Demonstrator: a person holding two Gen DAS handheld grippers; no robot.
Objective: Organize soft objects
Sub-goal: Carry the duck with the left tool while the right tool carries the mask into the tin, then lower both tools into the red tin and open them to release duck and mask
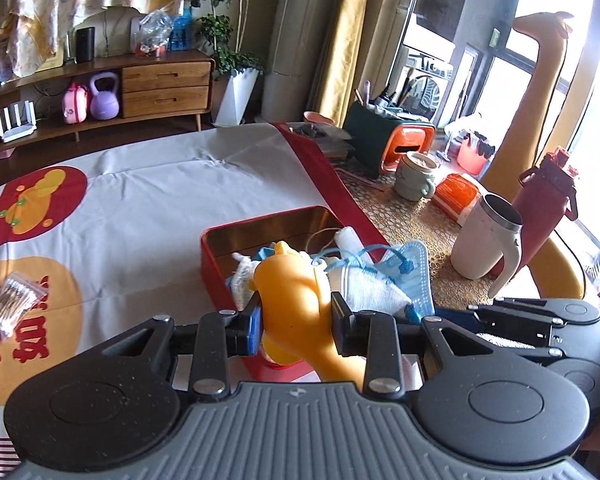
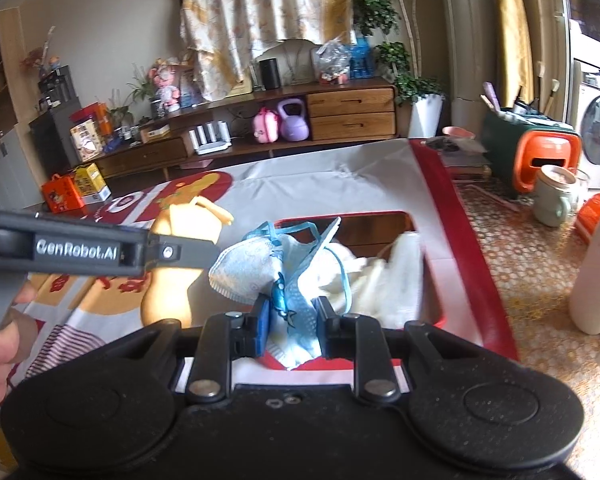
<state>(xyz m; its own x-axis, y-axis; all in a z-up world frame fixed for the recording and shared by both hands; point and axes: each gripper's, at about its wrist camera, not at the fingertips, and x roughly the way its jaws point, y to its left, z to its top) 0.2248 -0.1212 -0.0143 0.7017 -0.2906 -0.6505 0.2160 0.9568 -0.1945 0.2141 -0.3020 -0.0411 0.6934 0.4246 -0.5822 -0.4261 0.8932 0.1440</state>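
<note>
While the left gripper (image 1: 296, 320) clenches an orange rubber toy (image 1: 296, 300) between its two fingers, the toy hangs over the near left corner of the red tin box (image 1: 216, 240), which sits on the white and red tablecloth (image 1: 160, 184). The right gripper (image 2: 290, 322) is clamped on a pale blue face mask (image 2: 292, 312), whose loose ear loops and folded body drape over the near rim of the same box. Inside the box lie a white cloth (image 2: 384, 280) and, seen from the left wrist, a small roll of white gauze (image 1: 348, 240). In the right wrist view the left tool's arm crosses from the left edge, with the orange toy behind it and just beside the mask. A clear packet of cotton swabs (image 1: 10, 306) lies on the tablecloth well apart from the box, far to its left. A white mug (image 1: 486, 242) and a dark red bottle (image 1: 544, 204) stand beyond the table's right edge
</note>
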